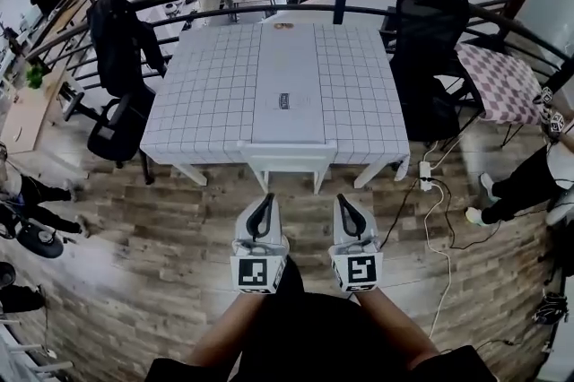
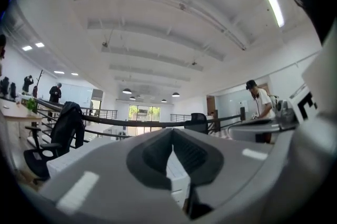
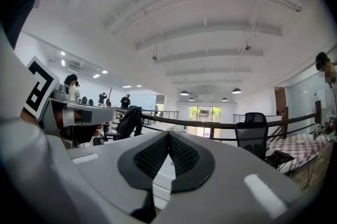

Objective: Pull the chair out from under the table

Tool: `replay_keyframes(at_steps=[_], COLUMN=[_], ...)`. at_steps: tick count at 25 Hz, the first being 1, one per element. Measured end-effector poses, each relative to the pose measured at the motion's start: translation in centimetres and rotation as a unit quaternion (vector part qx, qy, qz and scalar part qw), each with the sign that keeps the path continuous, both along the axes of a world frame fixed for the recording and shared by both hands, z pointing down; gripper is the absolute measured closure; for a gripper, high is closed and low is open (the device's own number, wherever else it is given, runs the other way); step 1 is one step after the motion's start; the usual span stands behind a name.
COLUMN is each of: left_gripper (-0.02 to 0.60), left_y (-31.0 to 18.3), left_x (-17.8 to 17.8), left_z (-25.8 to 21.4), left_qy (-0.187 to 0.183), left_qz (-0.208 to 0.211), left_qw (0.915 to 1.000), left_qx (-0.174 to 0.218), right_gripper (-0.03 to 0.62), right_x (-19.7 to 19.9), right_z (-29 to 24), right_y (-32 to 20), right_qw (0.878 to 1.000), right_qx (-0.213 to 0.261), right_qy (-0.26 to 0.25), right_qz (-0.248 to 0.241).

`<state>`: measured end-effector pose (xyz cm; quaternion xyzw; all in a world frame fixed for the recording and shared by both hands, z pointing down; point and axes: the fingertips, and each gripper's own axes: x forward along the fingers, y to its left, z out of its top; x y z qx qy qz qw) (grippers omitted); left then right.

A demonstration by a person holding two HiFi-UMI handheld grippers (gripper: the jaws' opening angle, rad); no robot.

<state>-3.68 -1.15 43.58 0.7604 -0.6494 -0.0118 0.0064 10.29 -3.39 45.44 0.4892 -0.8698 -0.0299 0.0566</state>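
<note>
Bare wooden plank floor is lying open between the left gripper, the right gripper and the white chair sitting tucked under the near edge of the white checked surface. One black office chair is crowding the left edge, another black office chair the right edge. A white cable with power strip is trailing past the near right corner.
</note>
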Motion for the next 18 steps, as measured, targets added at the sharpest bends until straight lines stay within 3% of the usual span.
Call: replay_keyframes(at_steps=[5,10,18], left_gripper=[0.572,0.572,0.572], left_y=[-5.4,-12.9,-17.1], left_x=[-1.6,-7.3,-10.4], left_z=[-1.7,-0.4,2.2], left_qy=[0.000,0.011,0.014], left_qz=[0.017,0.024,0.033], left_qw=[0.9998,0.9997,0.9991], left_qx=[0.009,0.000,-0.022], right_gripper=[0.599,0.599,0.599], right_x=[-2.9,-8.6,-10.5], right_z=[-1.9,-1.1,0.9], right_y=[-4.7,-12.7,-16.6], right_qw=[1.000,1.000,0.999], right_qx=[0.000,-0.017,-0.038], right_qy=[-0.016,-0.007,0.009], right_qz=[0.007,0.014,0.021])
